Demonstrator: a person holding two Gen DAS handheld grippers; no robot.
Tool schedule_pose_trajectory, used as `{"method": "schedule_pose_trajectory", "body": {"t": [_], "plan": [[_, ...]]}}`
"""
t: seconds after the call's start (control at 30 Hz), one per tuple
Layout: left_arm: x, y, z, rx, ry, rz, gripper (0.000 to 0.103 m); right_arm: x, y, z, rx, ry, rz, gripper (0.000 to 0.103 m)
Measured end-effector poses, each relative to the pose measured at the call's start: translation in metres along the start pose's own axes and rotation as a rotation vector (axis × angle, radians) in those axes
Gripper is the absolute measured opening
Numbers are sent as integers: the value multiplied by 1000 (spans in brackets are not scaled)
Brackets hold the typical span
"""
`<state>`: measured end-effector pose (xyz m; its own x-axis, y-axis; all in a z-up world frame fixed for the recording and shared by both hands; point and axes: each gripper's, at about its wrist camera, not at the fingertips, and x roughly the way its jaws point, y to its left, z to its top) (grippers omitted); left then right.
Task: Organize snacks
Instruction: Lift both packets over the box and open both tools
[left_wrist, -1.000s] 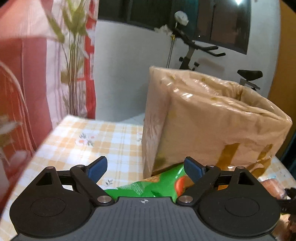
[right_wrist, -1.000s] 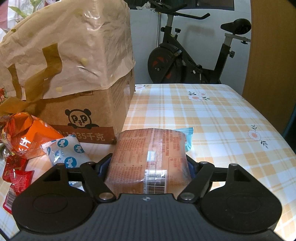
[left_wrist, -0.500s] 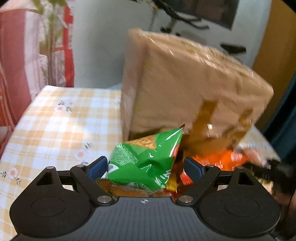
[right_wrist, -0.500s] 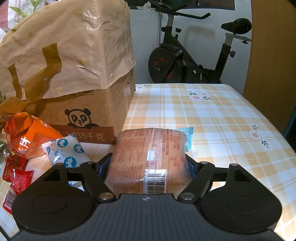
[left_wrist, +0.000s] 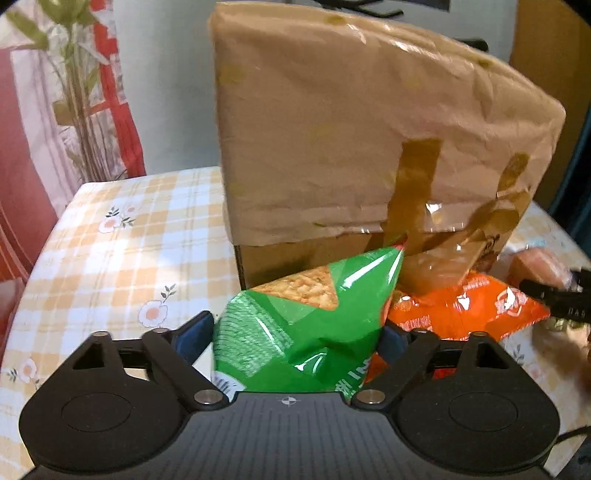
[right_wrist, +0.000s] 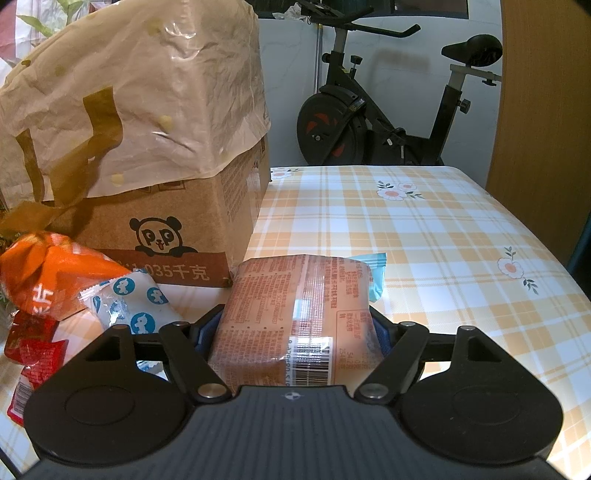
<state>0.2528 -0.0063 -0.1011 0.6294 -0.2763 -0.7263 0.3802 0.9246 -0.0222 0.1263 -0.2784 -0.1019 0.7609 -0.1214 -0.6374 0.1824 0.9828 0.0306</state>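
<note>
My left gripper (left_wrist: 295, 336) straddles a green snack bag (left_wrist: 299, 332), its blue pads against the bag's sides, in front of a cardboard box (left_wrist: 369, 155) lined with a brown paper bag. My right gripper (right_wrist: 291, 328) is shut on a pinkish-orange wrapped snack pack (right_wrist: 295, 317), low over the table, right of the same box (right_wrist: 173, 221). An orange snack bag (left_wrist: 465, 310) lies right of the green one; it also shows in the right wrist view (right_wrist: 48, 273).
A white-and-blue packet (right_wrist: 133, 302), red packets (right_wrist: 29, 347) and a light blue packet (right_wrist: 373, 273) lie on the checked tablecloth (right_wrist: 424, 236). An exercise bike (right_wrist: 369, 122) stands behind the table. A plant (left_wrist: 74, 92) and red curtain are at the left.
My left gripper has dropped and moved in from beside the box onto the green bag, which now fills the gap between its fingers. The right gripper and its pack have stayed still.
</note>
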Motion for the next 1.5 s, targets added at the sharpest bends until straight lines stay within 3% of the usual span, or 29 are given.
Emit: {"method": "schedule_pose_trajectory", "body": {"t": [0.17, 0.5, 0.87, 1.5], "plan": [[-18, 7, -7, -94, -66, -35, 78, 2, -2, 1, 5, 2, 9, 78], [-62, 13, -21, -317, -229, 22, 77, 2, -3, 1, 7, 2, 12, 78], [-92, 9, -5, -306, -345, 59, 77, -19, -21, 9, 119, -7, 79, 76], [-159, -4, 57, -198, -615, 37, 77, -107, -21, 115, 70, -373, 120, 76]]}}
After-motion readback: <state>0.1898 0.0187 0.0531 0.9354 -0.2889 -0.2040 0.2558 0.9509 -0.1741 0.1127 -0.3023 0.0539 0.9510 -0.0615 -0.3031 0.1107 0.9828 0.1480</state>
